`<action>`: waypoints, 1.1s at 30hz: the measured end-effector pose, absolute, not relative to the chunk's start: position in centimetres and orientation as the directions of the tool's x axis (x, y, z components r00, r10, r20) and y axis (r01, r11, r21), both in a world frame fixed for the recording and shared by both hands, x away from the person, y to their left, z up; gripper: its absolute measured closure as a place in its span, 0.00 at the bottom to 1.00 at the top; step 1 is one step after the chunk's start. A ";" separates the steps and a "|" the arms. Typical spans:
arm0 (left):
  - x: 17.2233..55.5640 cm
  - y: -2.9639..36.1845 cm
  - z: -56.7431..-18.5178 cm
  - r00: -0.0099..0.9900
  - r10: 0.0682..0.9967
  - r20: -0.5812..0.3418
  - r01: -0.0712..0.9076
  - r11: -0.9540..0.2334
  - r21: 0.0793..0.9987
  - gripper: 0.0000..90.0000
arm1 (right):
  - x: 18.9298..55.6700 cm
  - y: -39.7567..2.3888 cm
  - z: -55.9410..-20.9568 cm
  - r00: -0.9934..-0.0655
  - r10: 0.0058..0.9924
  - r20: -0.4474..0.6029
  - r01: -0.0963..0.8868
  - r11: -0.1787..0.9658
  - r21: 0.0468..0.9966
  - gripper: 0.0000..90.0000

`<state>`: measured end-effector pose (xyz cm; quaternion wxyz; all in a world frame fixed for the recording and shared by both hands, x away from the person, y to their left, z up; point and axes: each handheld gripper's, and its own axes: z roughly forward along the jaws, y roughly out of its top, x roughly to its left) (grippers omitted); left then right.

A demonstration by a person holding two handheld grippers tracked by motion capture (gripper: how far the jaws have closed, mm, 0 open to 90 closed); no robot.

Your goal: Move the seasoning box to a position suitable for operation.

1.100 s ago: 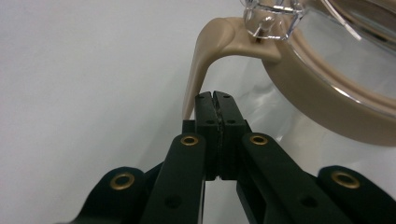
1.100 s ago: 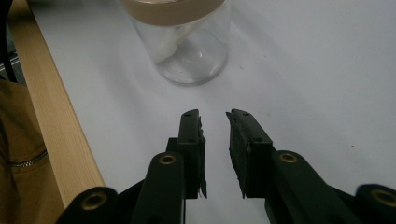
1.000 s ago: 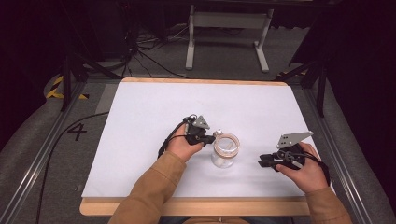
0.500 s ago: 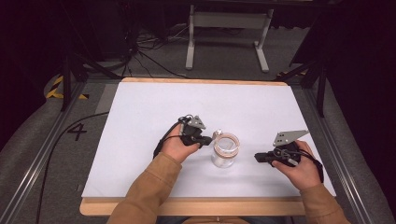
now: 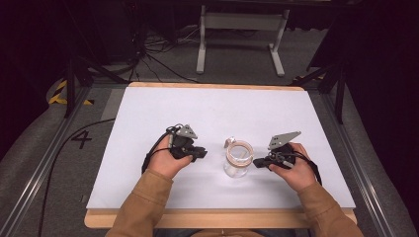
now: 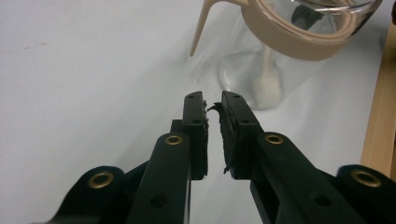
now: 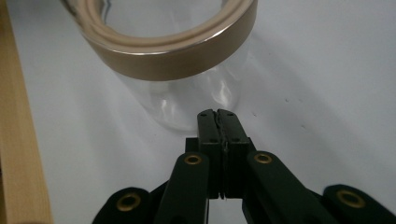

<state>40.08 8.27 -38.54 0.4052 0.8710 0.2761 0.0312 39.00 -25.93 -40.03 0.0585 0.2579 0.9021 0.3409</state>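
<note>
The glass jar with its tan collar stands upright on the white table, between both hands. The left gripper has backed away from the jar, jaws a narrow slit apart, empty. The right gripper has slid closer to the jar, jaws pressed together.

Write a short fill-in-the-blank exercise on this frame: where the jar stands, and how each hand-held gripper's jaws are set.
1. The glass jar stands on the white table between the two hand-held ____.
2. The right hand-held gripper points at the jar with its jaws pressed ____.
3. The left hand-held gripper shows a narrow ____ between its jaws.
4. The band around the jar's mouth is ____ in colour.

Missing words: grippers; together; gap; tan
</note>
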 end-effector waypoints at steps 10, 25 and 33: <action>39.7 9.2 -38.6 0.831 0.530 -0.169 0.468 -0.502 0.727 0.89 | 39.7 -25.4 -40.7 -0.857 0.513 0.037 0.410 0.639 0.651 1.00; 40.3 9.6 -38.2 0.831 0.530 -0.168 0.461 -0.487 0.742 0.89 | 38.0 -23.5 -40.2 -0.900 0.435 0.025 0.355 0.697 0.623 1.00; 40.5 9.3 -38.2 0.835 0.523 -0.169 0.459 -0.494 0.739 0.89 | 37.3 -22.7 -40.2 -0.911 0.412 0.018 0.332 0.708 0.623 1.00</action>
